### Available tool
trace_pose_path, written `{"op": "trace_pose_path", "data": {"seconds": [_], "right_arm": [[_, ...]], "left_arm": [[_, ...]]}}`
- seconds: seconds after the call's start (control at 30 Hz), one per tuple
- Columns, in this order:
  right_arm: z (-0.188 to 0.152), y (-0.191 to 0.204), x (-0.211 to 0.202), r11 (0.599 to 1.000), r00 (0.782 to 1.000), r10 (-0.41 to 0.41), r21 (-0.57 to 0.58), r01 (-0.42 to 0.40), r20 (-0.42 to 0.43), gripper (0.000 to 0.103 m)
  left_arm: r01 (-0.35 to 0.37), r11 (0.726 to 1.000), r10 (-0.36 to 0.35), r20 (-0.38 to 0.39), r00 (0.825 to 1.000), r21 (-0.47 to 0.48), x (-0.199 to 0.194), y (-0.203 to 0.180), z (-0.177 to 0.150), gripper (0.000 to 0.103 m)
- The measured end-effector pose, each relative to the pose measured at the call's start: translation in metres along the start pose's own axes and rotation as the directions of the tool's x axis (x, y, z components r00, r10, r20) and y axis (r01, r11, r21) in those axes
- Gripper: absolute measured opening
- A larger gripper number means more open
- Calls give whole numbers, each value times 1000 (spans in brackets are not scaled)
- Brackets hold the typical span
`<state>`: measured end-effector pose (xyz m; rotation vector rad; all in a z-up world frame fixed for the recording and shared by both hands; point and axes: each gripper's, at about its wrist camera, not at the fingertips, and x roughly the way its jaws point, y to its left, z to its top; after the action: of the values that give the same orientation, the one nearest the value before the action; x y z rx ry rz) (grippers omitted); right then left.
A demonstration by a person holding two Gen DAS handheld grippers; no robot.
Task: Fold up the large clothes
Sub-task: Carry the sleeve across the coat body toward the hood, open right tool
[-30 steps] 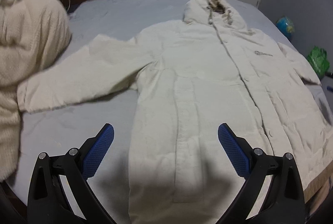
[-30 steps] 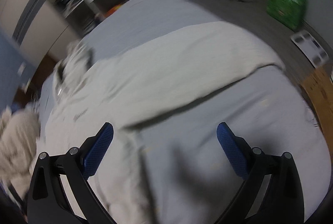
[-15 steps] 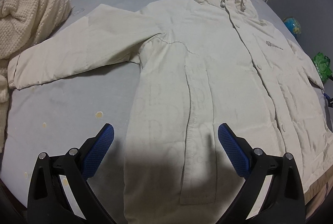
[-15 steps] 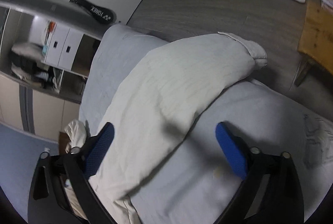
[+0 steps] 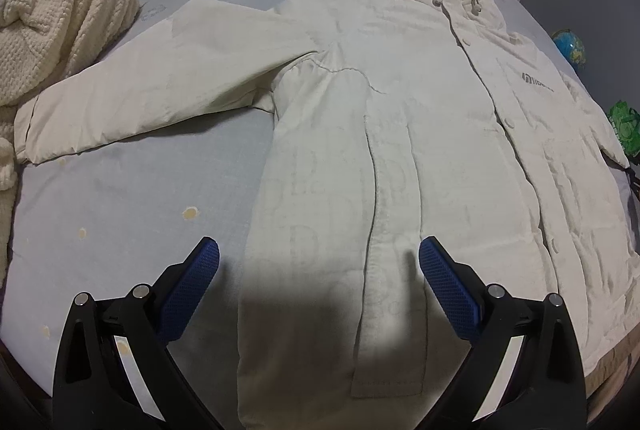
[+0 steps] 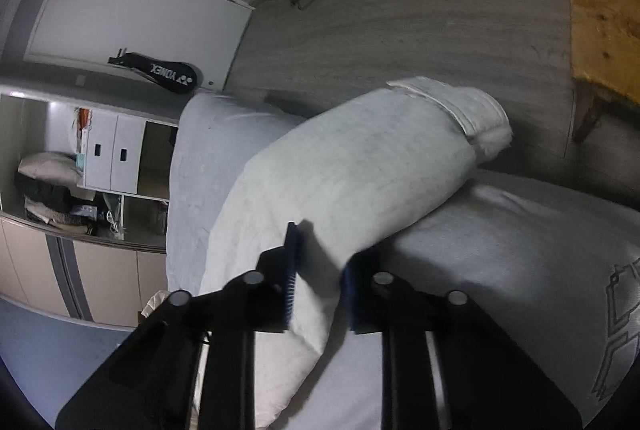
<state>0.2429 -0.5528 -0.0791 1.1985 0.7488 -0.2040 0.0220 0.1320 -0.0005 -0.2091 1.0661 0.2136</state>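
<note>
Right claw pinching coat sleeve, left claw wide over hem, ready for first fold.

Coat (image 5: 400, 118) lies face up and spread flat on the bed (image 5: 160, 170), hood toward the far end, so both sleeves are reachable. Right gripper (image 6: 318, 278) has just been closing, and its jaws now stand narrow with the padded sleeve (image 6: 360, 166) squeezed between the pads; sleeve cuff hangs past the bed edge over the floor, likely why it gets grabbed first, to bring it in across the body. Left gripper (image 5: 318, 282) hovers jaws wide above the lower front panel, nothing between the pads, probably waiting to pin or grab the hem. Knit blanket (image 5: 68, 22) piled beside the other sleeve, just touching its cuff.
</note>
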Motion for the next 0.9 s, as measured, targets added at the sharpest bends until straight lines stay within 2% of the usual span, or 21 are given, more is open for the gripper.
{"op": "trace_pose_path", "data": {"seconds": [0.17,0.47,0.67,0.9], "right_arm": [[-10,37,-25,995,996,70,-73,-67,46,10],[-42,126,-58,960,988,148,-245,-135,36,7],[-98,186,-60,912,985,167,-372,-172,-46,7],[-174,237,-47,857,976,158,-470,-210,-148,7]], "left_arm": [[24,999,-24,14,1000,-31,0,4,0,96],[91,991,-83,79,993,-102,-10,13,1,96],[99,990,-88,105,991,-105,-15,14,2,96],[138,982,-120,139,983,-129,-21,19,3,96]]}}
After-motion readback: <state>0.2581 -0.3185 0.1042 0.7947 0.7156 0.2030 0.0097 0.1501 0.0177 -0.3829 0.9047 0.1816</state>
